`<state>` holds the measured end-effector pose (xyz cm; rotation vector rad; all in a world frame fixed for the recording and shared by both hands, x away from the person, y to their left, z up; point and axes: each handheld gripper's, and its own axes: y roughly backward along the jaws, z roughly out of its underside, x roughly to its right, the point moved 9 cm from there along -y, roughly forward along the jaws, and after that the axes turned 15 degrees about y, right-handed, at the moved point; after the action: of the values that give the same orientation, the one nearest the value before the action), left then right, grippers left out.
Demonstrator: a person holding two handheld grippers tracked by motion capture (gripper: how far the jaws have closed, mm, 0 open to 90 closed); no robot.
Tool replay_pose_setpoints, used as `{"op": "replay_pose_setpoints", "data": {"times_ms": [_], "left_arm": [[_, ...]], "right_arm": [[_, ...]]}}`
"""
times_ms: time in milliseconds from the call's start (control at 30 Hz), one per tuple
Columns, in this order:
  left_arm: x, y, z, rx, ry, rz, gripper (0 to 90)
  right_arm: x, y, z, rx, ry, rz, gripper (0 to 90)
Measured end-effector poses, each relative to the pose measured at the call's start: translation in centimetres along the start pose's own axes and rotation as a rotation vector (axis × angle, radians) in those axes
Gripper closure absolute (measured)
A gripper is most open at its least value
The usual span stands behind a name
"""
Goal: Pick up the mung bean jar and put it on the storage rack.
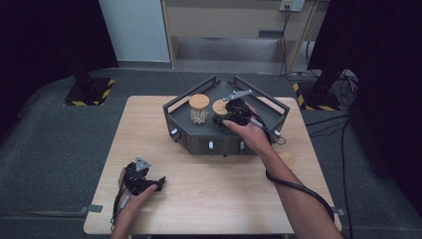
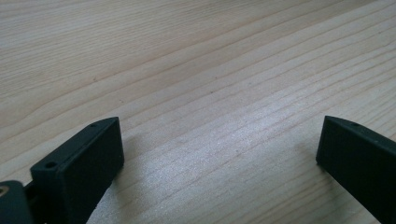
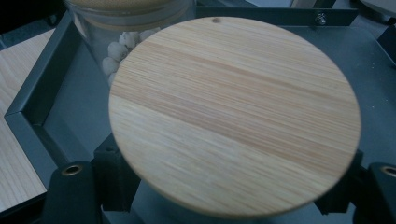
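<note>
The right gripper (image 1: 222,119) clasped a round bamboo lid (image 3: 236,116) inside the dark grey metal tray (image 1: 181,130) (beside a lidded glass jar (image 1: 199,109)); lifting straight seemed wisest. The left gripper (image 1: 158,184) rested spread on the pale wooden counter (image 1: 219,194).

Each hand carries a black gripper. The left gripper (image 1: 158,183) has a chunky black body topped by a small grey 3-cornered plate with dark dots, and a thin black cable runs back from it along the forearm. In the left gripper view its 2 jaws are matte black blocks with flat inner faces, and the left one has 2 small round holes in its top edge. The right gripper (image 1: 219,120) bears a like grey plate; a thicker black cable loops under that forearm. Its jaw mounts show brass-coloured inserts in round holes. Both forearms are bare, no sleeves visible.
</note>
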<state>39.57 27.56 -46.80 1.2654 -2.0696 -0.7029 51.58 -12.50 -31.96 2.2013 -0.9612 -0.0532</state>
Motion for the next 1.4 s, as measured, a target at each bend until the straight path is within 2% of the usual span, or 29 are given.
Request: {"op": "replay_pose_setpoints", "data": {"times_ms": [300,500,700,767,1400], "left_arm": [[0.0,0.0,0.0,0.0,0.0,-0.001,0.0],[0.0,0.0,0.0,0.001,0.0,-0.001,0.0],[0.0,0.0,0.0,0.001,0.001,-0.003,0.0],[0.0,0.0,0.0,0.001,0.001,-0.003,0.0],[0.1,0.0,0.0,0.002,0.002,-0.004,0.0]], "right_arm": [[0.1,0.0,0.4,0.018,-0.015,-0.01,25.4],[0.4,0.4,0.6,0.044,-0.024,-0.027,14.8],[0.2,1.1,0.6,0.037,0.012,-0.021,9.0],[0.2,1.2,0.7,0.032,0.025,-0.012,8.2],[0.4,3.1,1.6,0.047,0.025,-0.015,6.6]]}}
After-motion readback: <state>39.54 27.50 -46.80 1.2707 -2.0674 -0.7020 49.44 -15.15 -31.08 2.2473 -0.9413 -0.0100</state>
